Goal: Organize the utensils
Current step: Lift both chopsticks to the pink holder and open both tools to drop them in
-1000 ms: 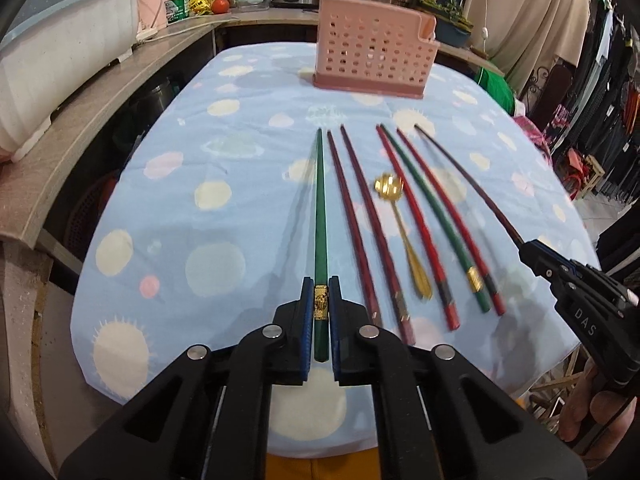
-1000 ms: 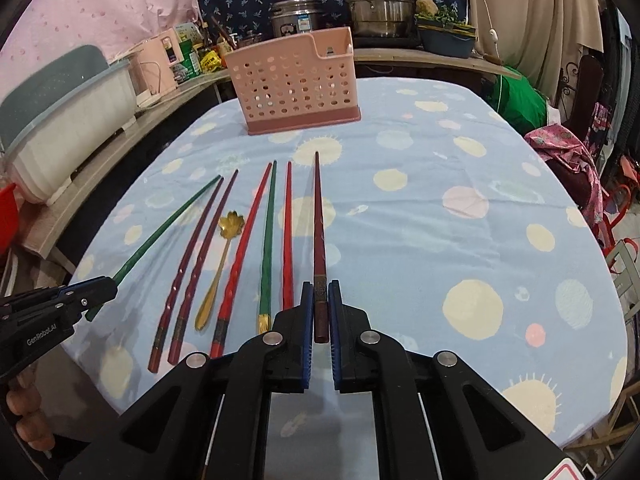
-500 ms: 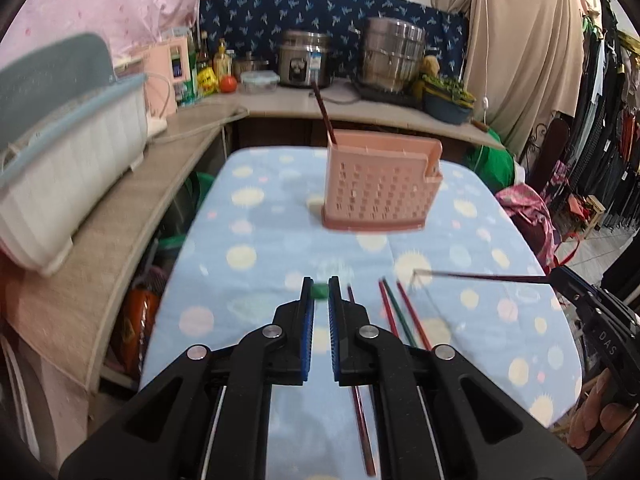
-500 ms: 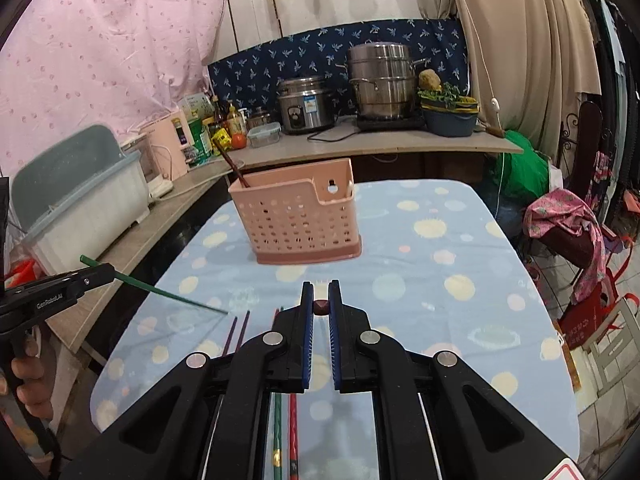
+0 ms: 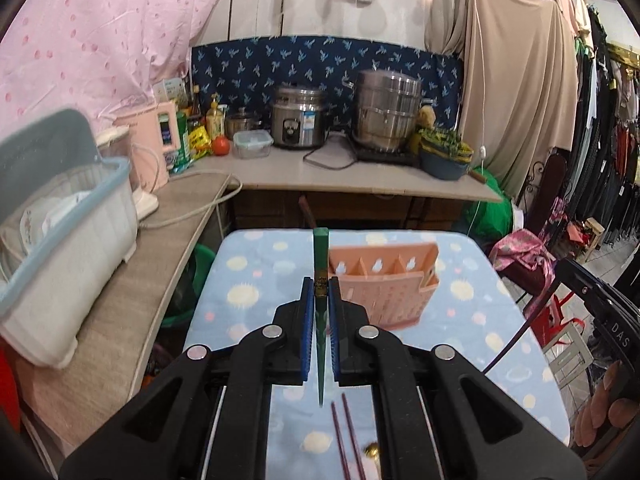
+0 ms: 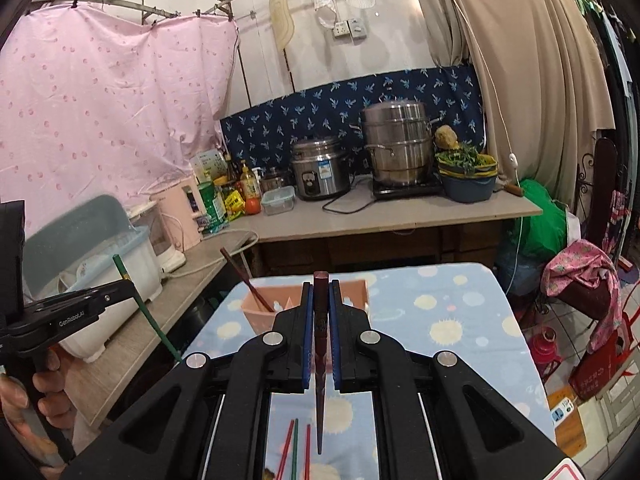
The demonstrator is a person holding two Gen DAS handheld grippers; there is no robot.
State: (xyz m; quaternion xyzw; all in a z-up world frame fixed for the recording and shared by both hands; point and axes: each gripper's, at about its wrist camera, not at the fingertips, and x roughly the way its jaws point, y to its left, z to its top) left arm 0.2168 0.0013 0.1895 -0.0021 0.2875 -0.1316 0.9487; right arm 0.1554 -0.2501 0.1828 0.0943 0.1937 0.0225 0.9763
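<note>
My left gripper (image 5: 320,294) is shut on a green chopstick (image 5: 320,256), held upright, tip down, above the table in front of the pink perforated utensil basket (image 5: 384,284). My right gripper (image 6: 320,300) is shut on a dark red chopstick (image 6: 321,336), also upright, with the basket (image 6: 264,312) just behind it. One dark chopstick (image 6: 244,280) stands in the basket's left compartment. The left gripper with its green chopstick (image 6: 148,312) shows at the left of the right wrist view. More chopsticks (image 5: 344,436) (image 6: 294,448) and a gold spoon (image 5: 372,450) lie on the table below.
The table has a blue polka-dot cloth (image 5: 500,360). A grey counter (image 5: 120,320) with a white dish bin (image 5: 64,240) runs along the left. The back counter holds a rice cooker (image 5: 298,122), steel pots (image 5: 388,114) and a bowl of greens (image 5: 444,156). Clothes hang at the right.
Both grippers lifted their chopsticks off the table, tilted them upright and moved closer to the basket. The view swung up from the table to the room.
</note>
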